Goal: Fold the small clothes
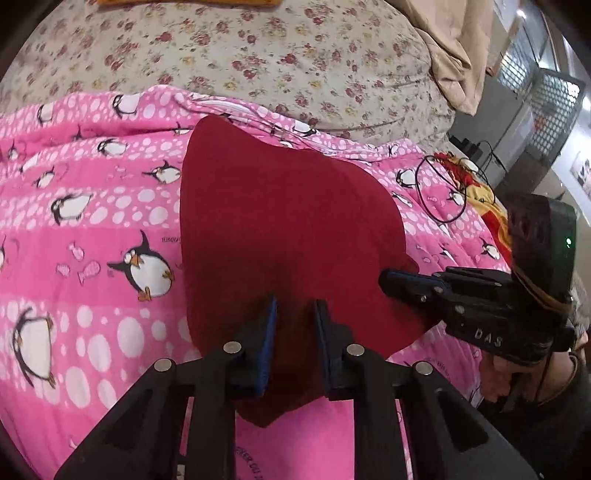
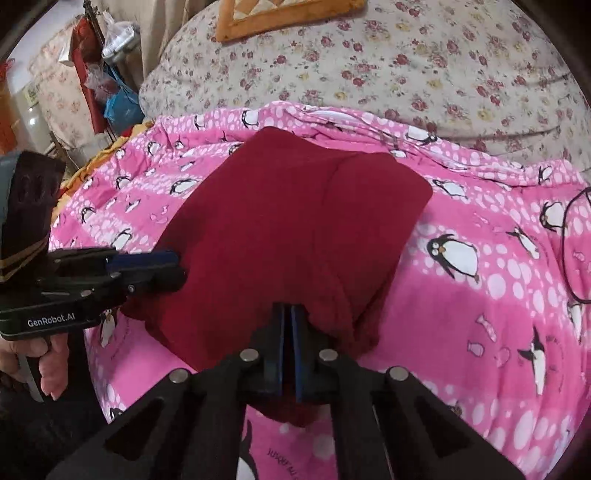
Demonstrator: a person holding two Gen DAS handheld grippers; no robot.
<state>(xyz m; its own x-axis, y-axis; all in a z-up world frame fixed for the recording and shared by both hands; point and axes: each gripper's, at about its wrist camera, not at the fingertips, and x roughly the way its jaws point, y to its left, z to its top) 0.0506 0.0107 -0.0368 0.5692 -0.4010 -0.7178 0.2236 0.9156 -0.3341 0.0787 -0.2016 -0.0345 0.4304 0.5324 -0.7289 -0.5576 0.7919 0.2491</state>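
The left tongs (image 1: 295, 306) point down at the near edge of a dark red garment (image 1: 288, 221). Their blue pads (image 1: 272, 332) stand a little apart in the left wrist view, with red cloth lying in the gap; from the right wrist view the same tongs (image 2: 177, 267) look nearly together at the garment's left edge. Whether the pads press the cloth I cannot tell.

The right tongs (image 2: 288, 314) are together, their two blue pads (image 2: 280, 343) meeting on a bunched fold of the garment (image 2: 280, 221) at its near edge, so they are clamped on the cloth. In the left wrist view the right tongs (image 1: 388, 282) reach in from the right and touch the garment's right edge.

The garment lies spread on a pink penguin blanket (image 1: 92, 221), with a fold line running down its right part. A hand (image 2: 48, 354) grips the handle of the left tongs.

The blanket covers the near part of a bed; beyond it shows a floral sheet (image 1: 240, 55). A thin black cable (image 1: 439, 192) loops on the blanket to the right of the garment. A wooden-framed board (image 2: 288, 14) lies on the sheet at the far side.
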